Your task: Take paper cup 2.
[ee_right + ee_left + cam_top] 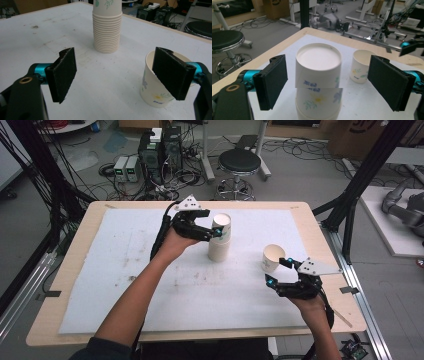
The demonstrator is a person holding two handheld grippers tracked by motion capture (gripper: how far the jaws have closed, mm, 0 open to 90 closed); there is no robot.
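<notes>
Cup stack, upside down, toward the far edge of the white mat on the tabletop, near its middle. Left gripper at the stack's top, jaws apart on either side of the top cup, not touching it. Single cup, upright, near the right edge. Right gripper just beside it, jaws apart, one jaw over its rim.

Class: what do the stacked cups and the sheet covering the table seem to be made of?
Stack of cups: likely matt paper, with thin rolled rims and printed flowers. Sheet: possibly white foam or felt, dull, scuffed and stained; the look leaves it open.
</notes>
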